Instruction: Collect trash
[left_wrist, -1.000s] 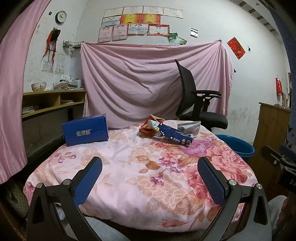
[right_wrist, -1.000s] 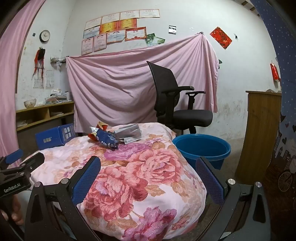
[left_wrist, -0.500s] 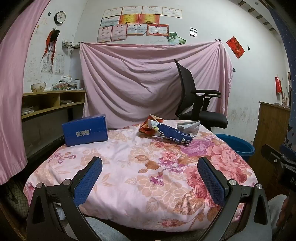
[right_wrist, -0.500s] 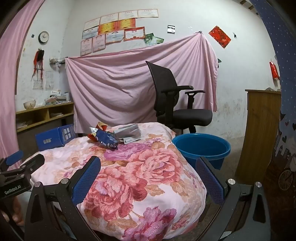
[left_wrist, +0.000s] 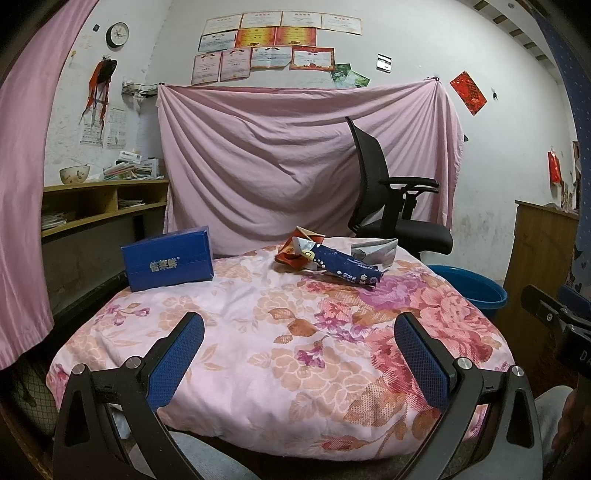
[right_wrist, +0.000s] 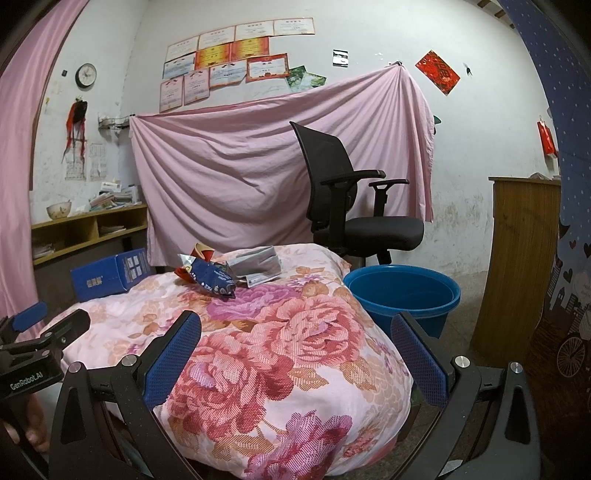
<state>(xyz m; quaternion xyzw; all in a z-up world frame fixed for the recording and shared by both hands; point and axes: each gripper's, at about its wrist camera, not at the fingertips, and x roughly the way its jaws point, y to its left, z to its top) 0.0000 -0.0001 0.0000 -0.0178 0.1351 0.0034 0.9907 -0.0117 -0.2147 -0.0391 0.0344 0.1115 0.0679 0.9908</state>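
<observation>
**Wrappers at the far edge**

The flowered surface lies bare up to the wrappers near its far edge; a blue tub stands beside its right side. Left gripper and right gripper hold fingers wide, empty.

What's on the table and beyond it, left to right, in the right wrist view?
blue box → dark blue wrapper → silver wrapper → office chair → blue bucket → wooden cabinet
</observation>
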